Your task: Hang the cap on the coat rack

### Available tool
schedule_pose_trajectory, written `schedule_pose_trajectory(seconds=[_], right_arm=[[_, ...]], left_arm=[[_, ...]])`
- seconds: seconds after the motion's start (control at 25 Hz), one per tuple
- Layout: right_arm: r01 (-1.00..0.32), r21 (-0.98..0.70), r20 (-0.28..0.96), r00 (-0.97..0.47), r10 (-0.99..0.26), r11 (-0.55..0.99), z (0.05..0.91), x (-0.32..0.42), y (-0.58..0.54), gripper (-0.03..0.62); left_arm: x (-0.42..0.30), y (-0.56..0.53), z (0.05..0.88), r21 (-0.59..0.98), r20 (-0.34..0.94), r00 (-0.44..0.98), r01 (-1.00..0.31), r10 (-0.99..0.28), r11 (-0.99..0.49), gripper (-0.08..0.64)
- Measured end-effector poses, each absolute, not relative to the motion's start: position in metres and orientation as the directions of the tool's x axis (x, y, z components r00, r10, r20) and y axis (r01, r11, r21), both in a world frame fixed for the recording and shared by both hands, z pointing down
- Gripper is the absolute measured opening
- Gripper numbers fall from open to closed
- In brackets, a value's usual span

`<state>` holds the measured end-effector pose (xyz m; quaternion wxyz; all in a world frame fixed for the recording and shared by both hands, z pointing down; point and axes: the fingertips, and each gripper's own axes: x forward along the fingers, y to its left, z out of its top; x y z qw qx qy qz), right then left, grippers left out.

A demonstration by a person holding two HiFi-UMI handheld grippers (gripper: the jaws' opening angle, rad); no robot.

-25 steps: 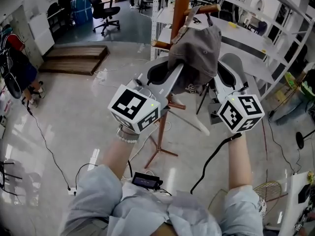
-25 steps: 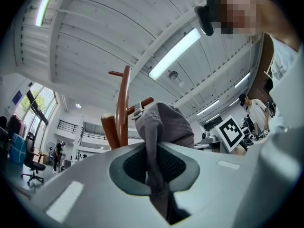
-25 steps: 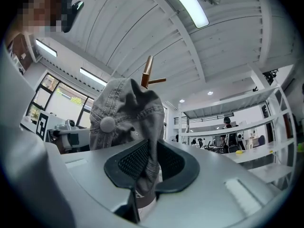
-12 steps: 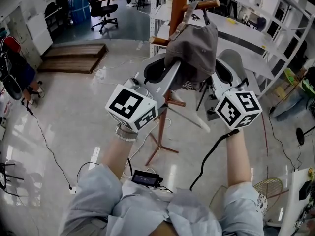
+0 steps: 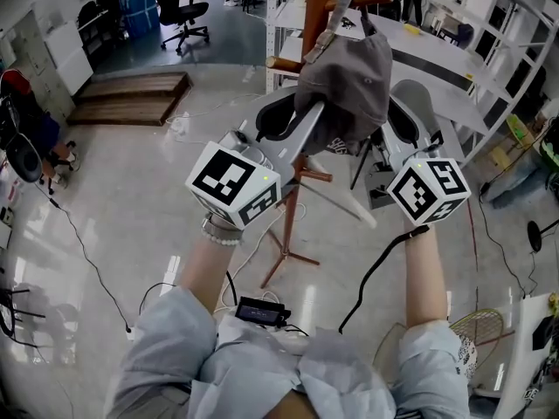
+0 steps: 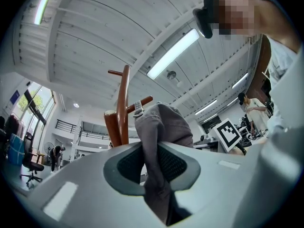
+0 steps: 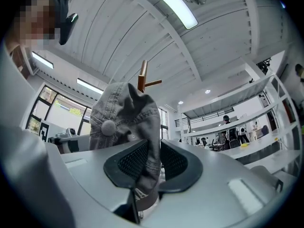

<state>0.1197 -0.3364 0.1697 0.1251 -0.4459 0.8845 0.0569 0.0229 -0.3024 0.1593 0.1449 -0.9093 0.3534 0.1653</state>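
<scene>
Left gripper (image 5: pixel 293 129) is clamping a fold of the cap's rim, its padded jaws closing tight on the fabric. Grey cap (image 5: pixel 348 77) is hanging raised between both tools, pressing right up against the brown wooden coat rack (image 5: pixel 320 7). Its back strap (image 5: pixel 337 20) is reaching up to an upper peg (image 5: pixel 367 0). Right gripper (image 5: pixel 395 122) is pinching the opposite rim, with the jaws closing on the denim. Rack legs are standing on the glossy floor (image 5: pixel 131 199) below.

Glossy pale floor (image 5: pixel 131 199) under coat rack feet (image 5: pixel 281 253), black cable (image 5: pixel 86 253), wooden platform (image 5: pixel 131 99), office chair (image 5: pixel 185 14).
</scene>
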Motion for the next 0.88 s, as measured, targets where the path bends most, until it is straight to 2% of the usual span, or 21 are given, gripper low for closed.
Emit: schedule_pose_trajectory(seconds=[0.48, 0.88], right_arm=[[-0.834, -0.044, -0.287, -0.517, -0.806, 0.550, 0.174, 0.139, -0.328, 0.104], [-0.892, 0.006, -0.311, -0.432, -0.847, 0.452, 0.178, 0.158, -0.308, 0.103]], left_arm=[[0.019, -0.300, 0.169, -0.151, -0.360, 0.700, -0.697, -0.617, -0.701, 0.095], [0.003, -0.288, 0.180, -0.120, -0.358, 0.682, -0.710, -0.637, -0.694, 0.095]])
